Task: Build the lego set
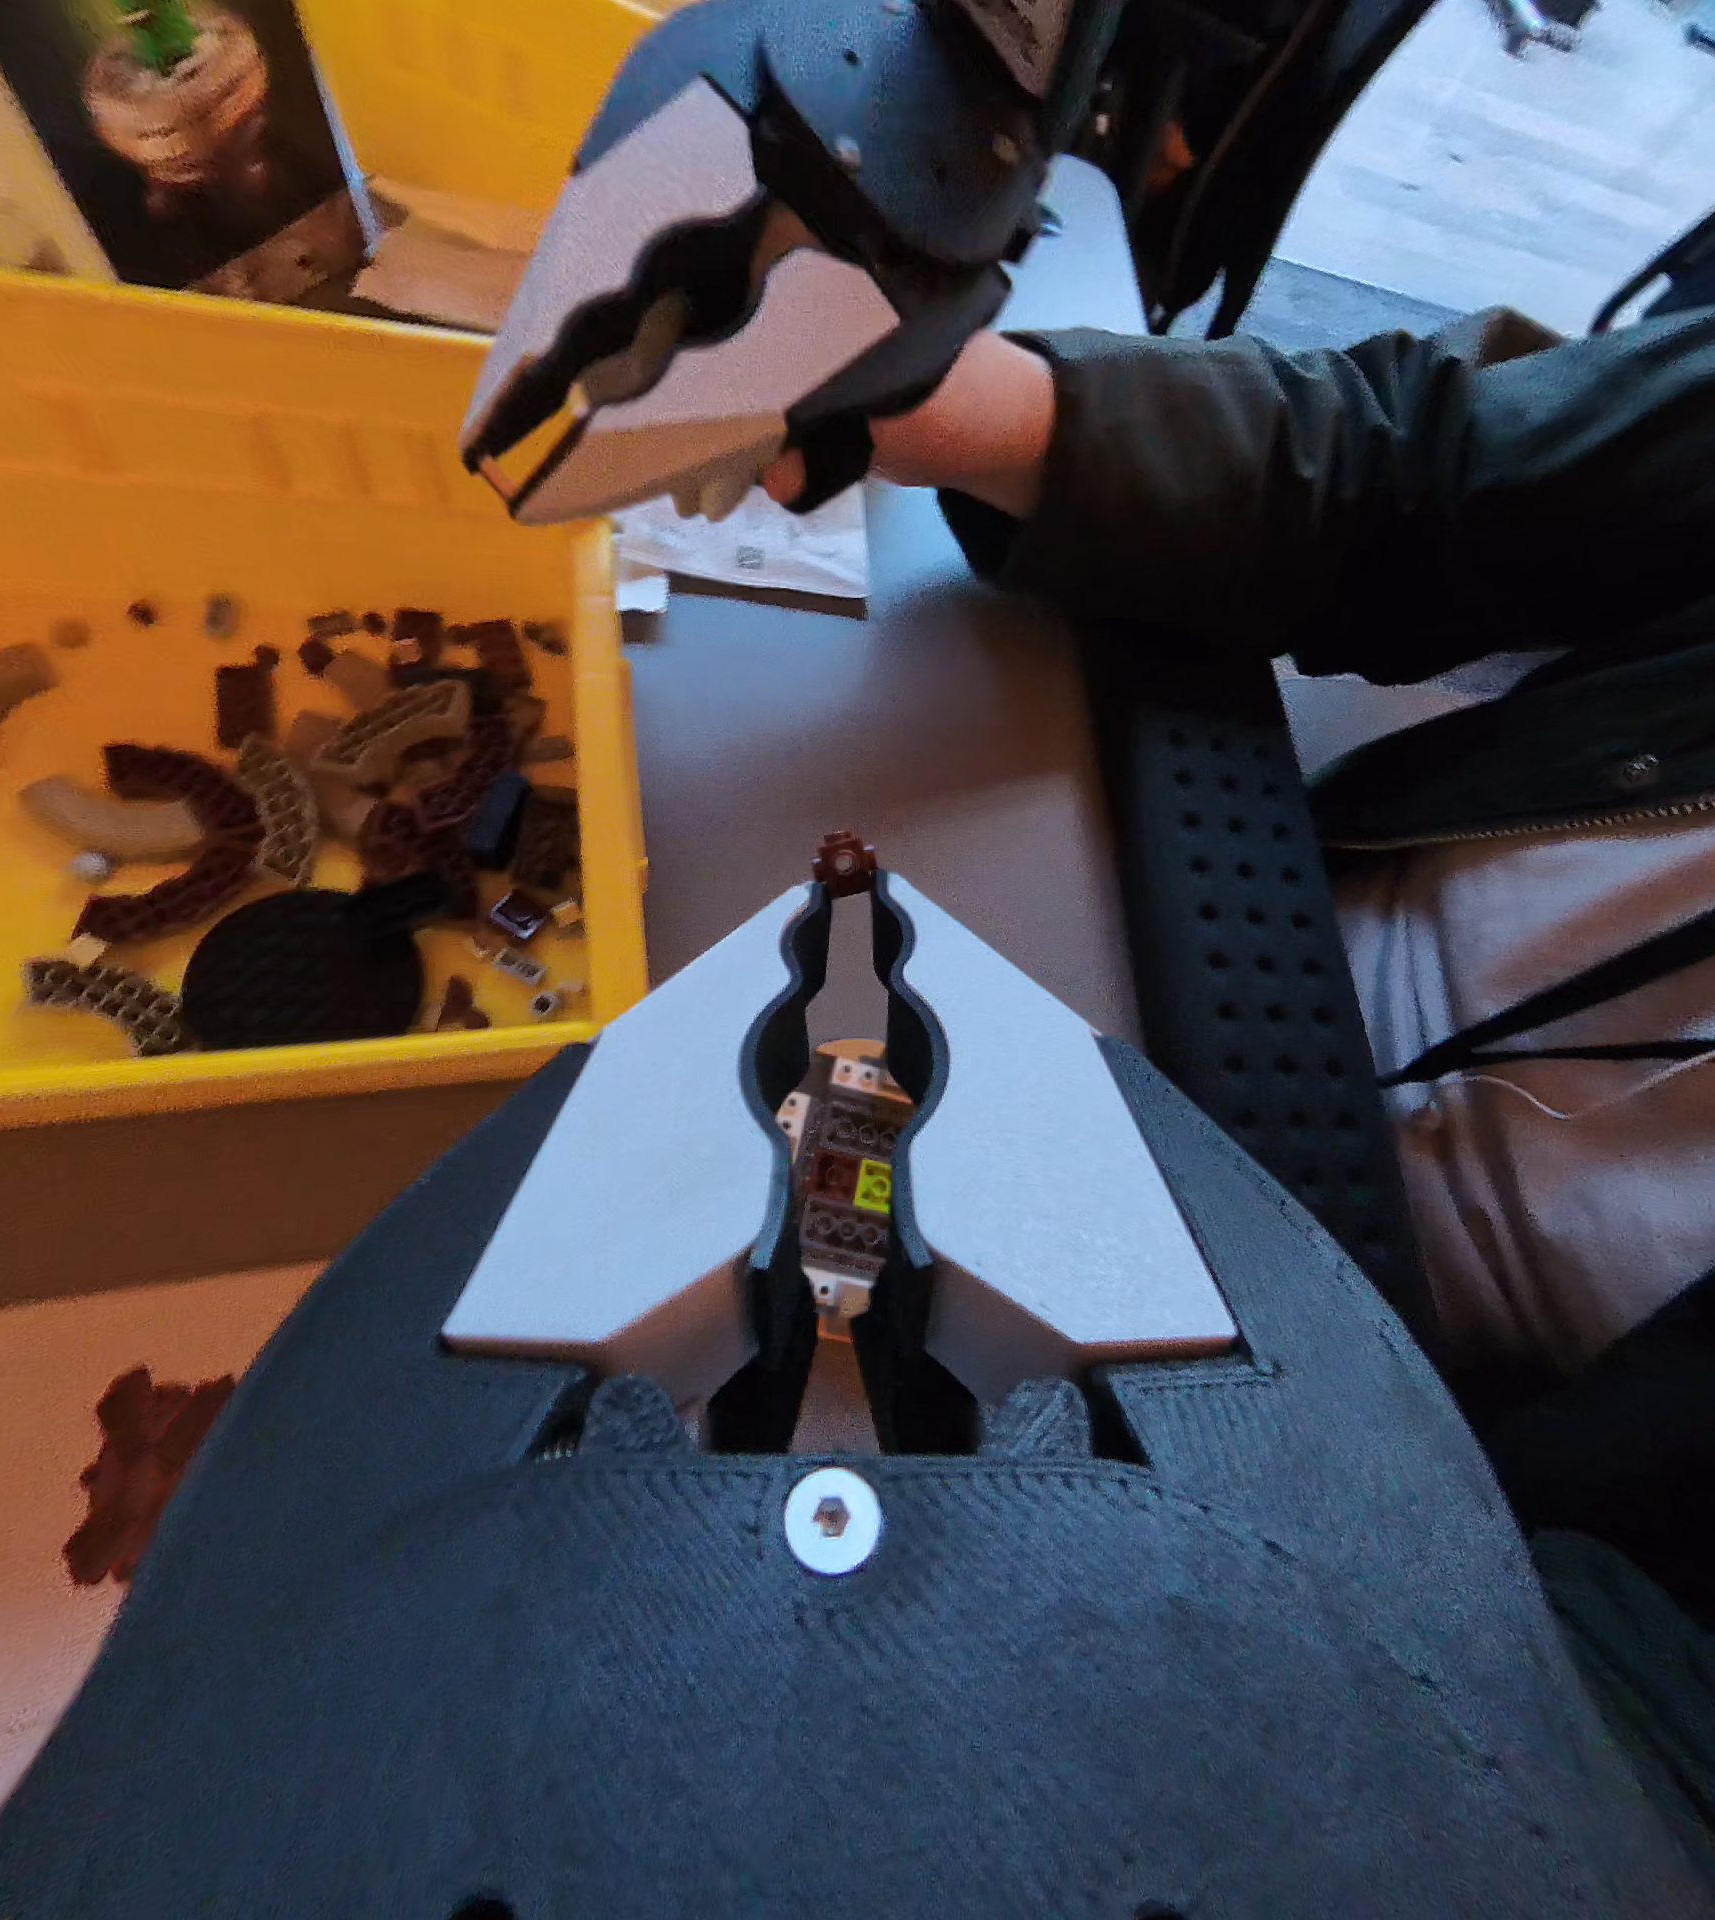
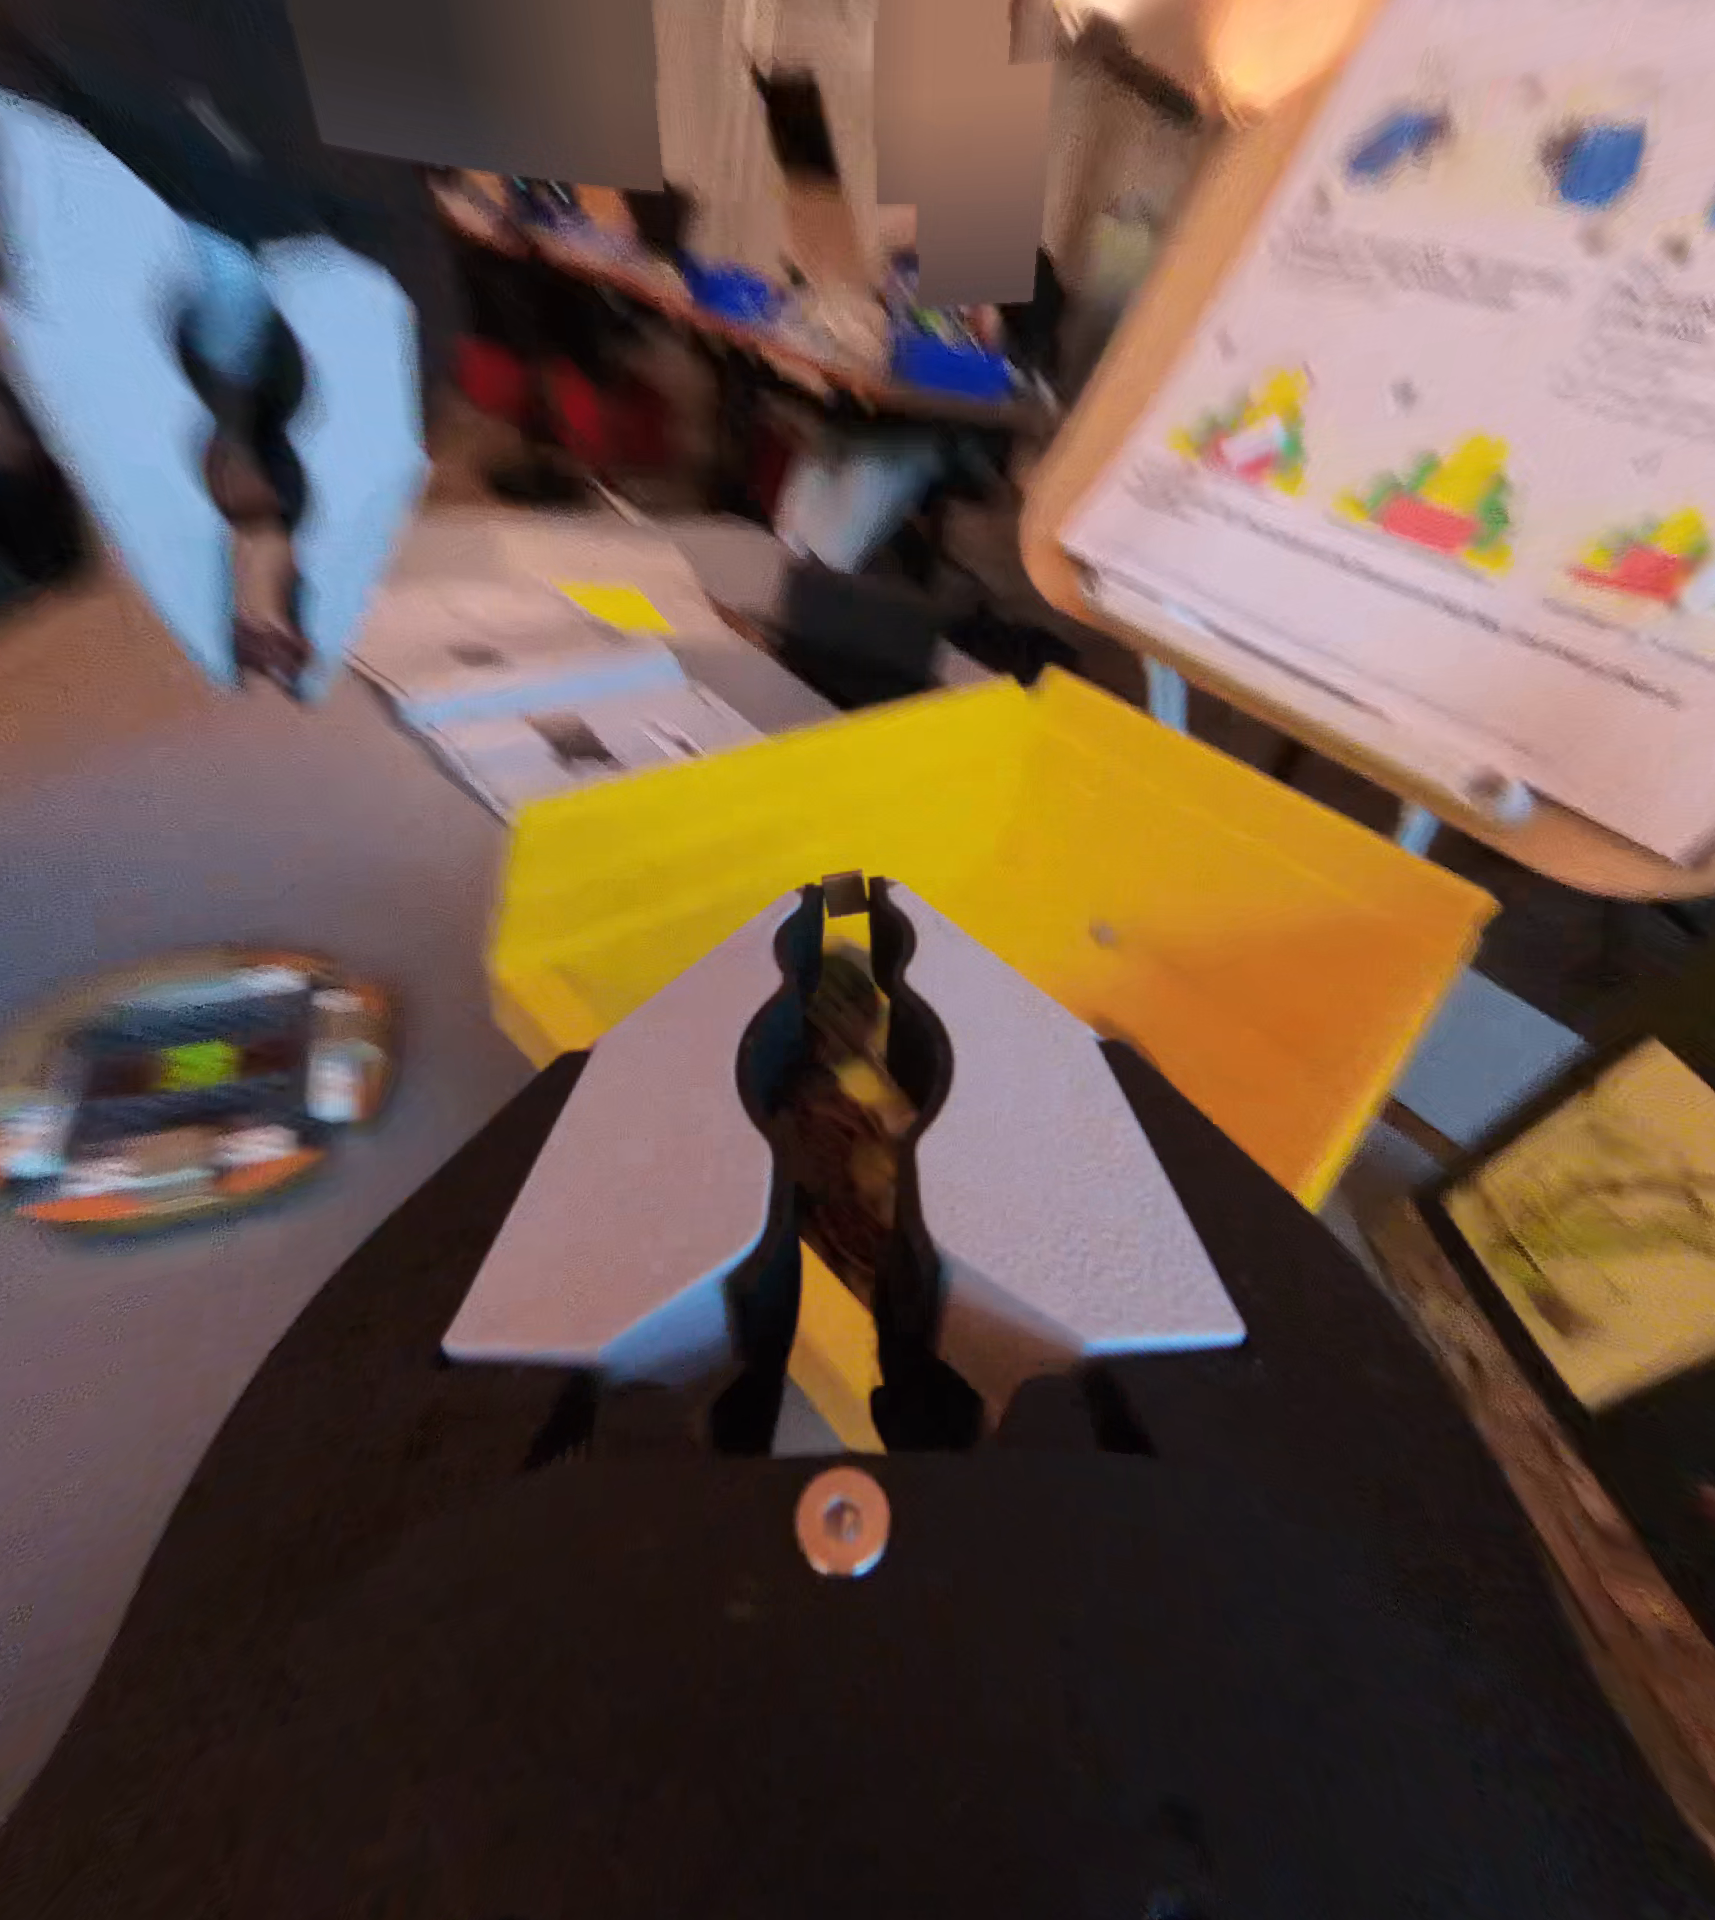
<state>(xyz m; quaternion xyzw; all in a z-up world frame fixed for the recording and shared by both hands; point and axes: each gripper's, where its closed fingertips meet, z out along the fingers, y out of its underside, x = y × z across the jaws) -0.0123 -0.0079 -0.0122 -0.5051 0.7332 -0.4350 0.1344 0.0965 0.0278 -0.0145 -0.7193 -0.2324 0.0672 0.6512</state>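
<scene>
My left gripper [image 1: 844,881] is shut on a small dark red brick [image 1: 844,864], held above the partly built round model [image 1: 845,1179], which shows through the gap between its fingers. My right gripper [image 2: 845,902] is shut on a small tan piece [image 2: 844,894] over the yellow bin [image 2: 1196,935]. In the left wrist view the right gripper [image 1: 520,457] hangs above the bin of brown and tan bricks [image 1: 313,831]. In the right wrist view the model [image 2: 178,1086] lies on the table to the left and the left gripper [image 2: 266,665] hangs above it.
A yellow bin wall [image 1: 240,416] stands left of the grey table [image 1: 884,707]. A picture box [image 1: 157,135] lies behind it. An instruction sheet on a board [image 2: 1455,436] leans at the right. Paper sheets [image 2: 562,686] lie on the table. A person's sleeve [image 1: 1352,468] reaches in from the right. There is about 12 cm between the tips of the two grippers.
</scene>
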